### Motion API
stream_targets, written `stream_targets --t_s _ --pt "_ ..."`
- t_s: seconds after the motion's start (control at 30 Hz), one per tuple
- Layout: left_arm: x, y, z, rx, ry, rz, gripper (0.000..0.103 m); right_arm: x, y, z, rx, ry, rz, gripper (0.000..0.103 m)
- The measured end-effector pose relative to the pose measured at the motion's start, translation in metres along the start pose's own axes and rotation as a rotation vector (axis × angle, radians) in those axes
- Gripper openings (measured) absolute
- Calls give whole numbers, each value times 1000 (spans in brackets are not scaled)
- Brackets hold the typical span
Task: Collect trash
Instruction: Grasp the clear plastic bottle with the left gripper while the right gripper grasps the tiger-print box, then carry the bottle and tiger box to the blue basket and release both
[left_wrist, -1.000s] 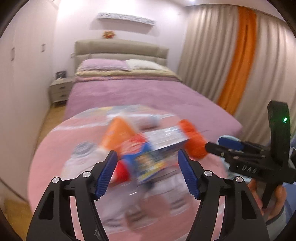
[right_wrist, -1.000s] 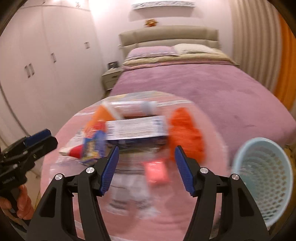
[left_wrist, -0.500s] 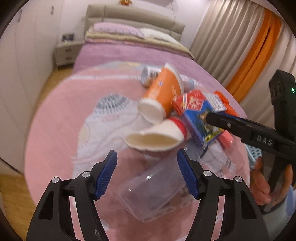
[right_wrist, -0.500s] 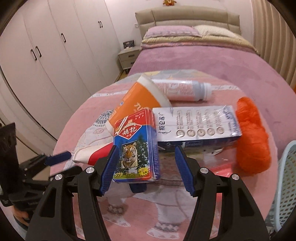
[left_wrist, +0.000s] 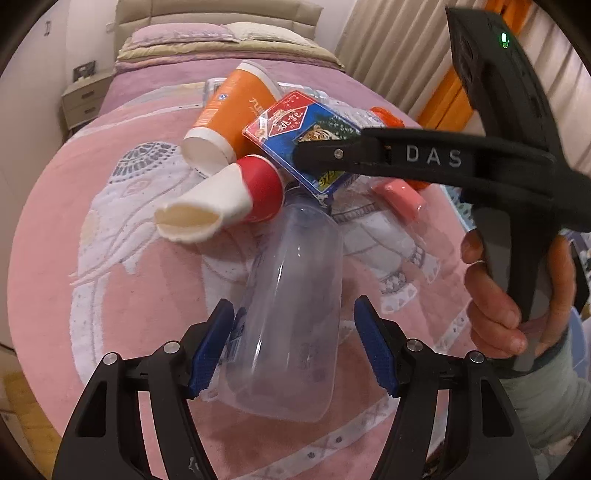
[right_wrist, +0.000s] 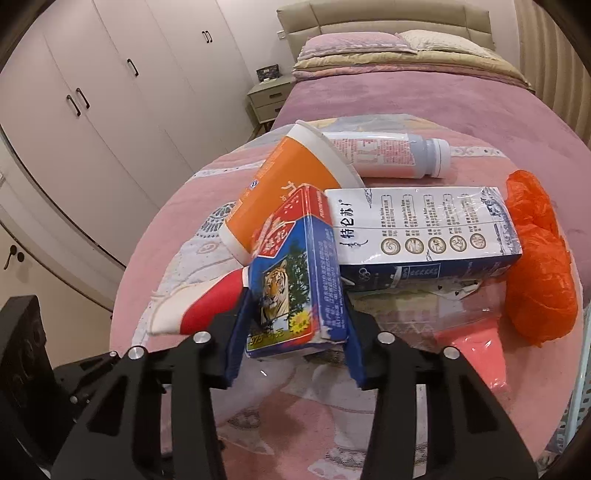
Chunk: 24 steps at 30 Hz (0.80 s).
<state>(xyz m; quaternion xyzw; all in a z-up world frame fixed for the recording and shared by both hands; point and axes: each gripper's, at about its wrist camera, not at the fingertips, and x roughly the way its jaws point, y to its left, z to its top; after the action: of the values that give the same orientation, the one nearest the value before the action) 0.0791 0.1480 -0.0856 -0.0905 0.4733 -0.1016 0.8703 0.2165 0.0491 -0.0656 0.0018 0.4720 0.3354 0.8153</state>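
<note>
A heap of trash lies on a round pink rug. My left gripper is open and straddles a clear plastic bottle lying on its side; its right pad stands clear of the bottle. My right gripper has its jaws closing, and both pads press the sides of a blue tiger-print box, which is tilted up. In the left wrist view a right gripper finger crosses that box. Behind it lie an orange paper cup and a crushed red and white cup.
A white and blue milk carton, a white bottle, an orange plastic bag and a pink-capped clear wrapper lie in the heap. A pale blue basket stands at the right edge. Behind are a bed, nightstand and wardrobe.
Both grippers have tipped down onto the heap. The left one came down around the clear bottle. The right one's jaws narrowed onto the tiger box, which now tilts.
</note>
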Motion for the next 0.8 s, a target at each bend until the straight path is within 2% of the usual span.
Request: stream_targets --t_s 0.03,0.1,0.13,0.23,0.4,0.53,0.8 --pt "2 -3 0 6 0 18 65 0 0 0 -2 0 4 34" --pt "5 -7 1 5 8 30 65 -3 2 -1 -13 -4 5 18" --pt "8 -8 1 3 12 32 65 -3 4 -1 -19 -9 -9 16" --pt "14 -9 3 4 28 54 64 -8 6 -3 -31 -27 -30 15" --pt "18 -13 3 -2 31 70 48 -18 1 -7 -24 -46 -36 15" --pt "17 -9 6 -22 6 48 47 -30 -3 -10 -18 -63 -34 15" --pt "-3 -36 16 2 -84 -46 45 -83 -20 -19 -1 -163 -47 15"
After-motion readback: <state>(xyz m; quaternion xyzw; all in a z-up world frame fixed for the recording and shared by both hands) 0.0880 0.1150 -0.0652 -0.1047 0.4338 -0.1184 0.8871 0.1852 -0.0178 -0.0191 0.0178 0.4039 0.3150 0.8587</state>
